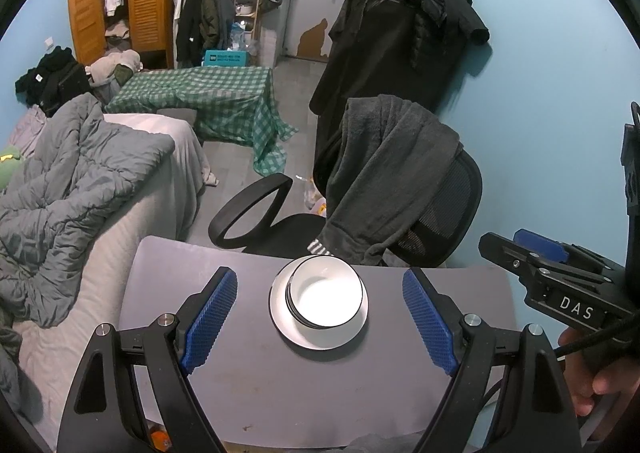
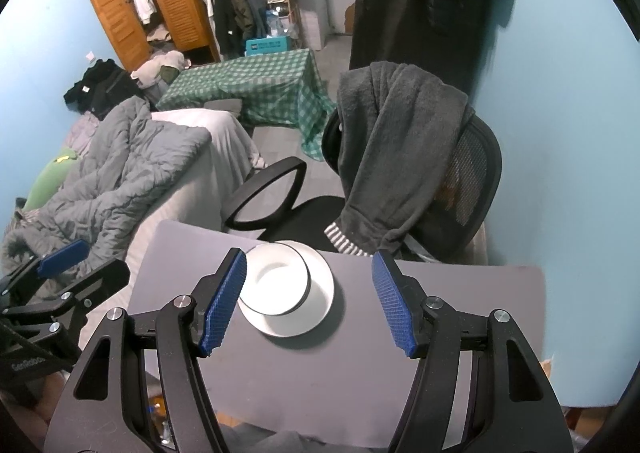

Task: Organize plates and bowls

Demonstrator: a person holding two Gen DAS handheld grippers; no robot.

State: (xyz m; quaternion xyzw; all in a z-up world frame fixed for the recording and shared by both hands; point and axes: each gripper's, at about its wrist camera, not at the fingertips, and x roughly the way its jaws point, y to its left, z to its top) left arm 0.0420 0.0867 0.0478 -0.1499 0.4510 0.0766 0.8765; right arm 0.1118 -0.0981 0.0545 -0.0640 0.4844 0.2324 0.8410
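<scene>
White bowls with dark rims are nested in a stack on a white plate near the far edge of a small grey table. In the right wrist view the same bowls rest on the plate. My left gripper hovers above the table on the near side of the stack, jaws wide apart with nothing between them. My right gripper is open too, its left pad overlapping the stack's left side in the picture. The right gripper's body shows at the right of the left wrist view, held by a hand.
A black office chair draped with a dark towel stands just beyond the table. A bed with a grey quilt lies at the left. A blue wall runs along the right. The left gripper's body is at the left of the right wrist view.
</scene>
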